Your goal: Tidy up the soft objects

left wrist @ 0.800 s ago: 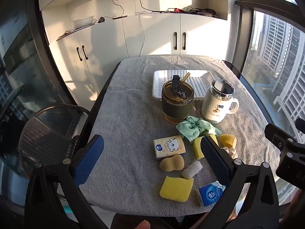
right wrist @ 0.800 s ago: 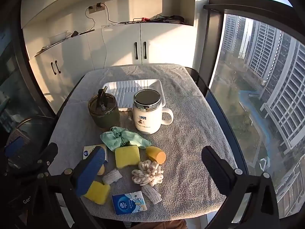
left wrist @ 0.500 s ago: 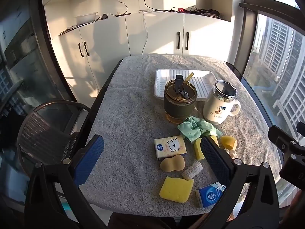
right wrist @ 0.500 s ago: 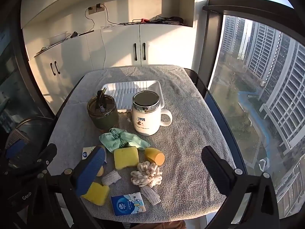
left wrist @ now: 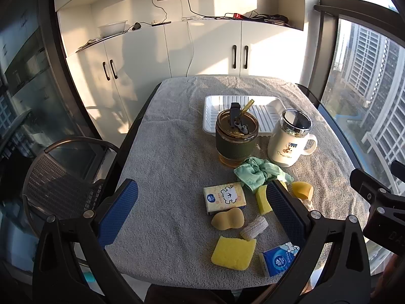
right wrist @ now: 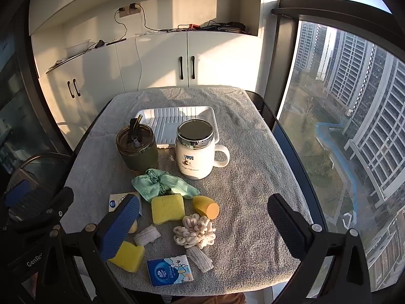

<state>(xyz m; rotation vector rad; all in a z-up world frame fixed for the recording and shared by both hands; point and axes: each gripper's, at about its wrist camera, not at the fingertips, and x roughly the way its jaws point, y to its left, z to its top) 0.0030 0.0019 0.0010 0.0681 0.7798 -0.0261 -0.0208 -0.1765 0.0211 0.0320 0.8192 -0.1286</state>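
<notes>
Though hidden leftward, rope bundle (right wrist: 195, 231) rightward.

High-rise home flat, balcony-like nook. White built-in cabinets with black handles (right wrist: 187, 67), tall window onto apartment towers (right wrist: 354, 81). Grey towel-covered table (left wrist: 172, 167), dark wicker chair (left wrist: 58, 185).

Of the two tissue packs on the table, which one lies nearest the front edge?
The blue tissue pack, at the front edge; the yellow tissue pack lies farther back, near the green cloth.
</notes>
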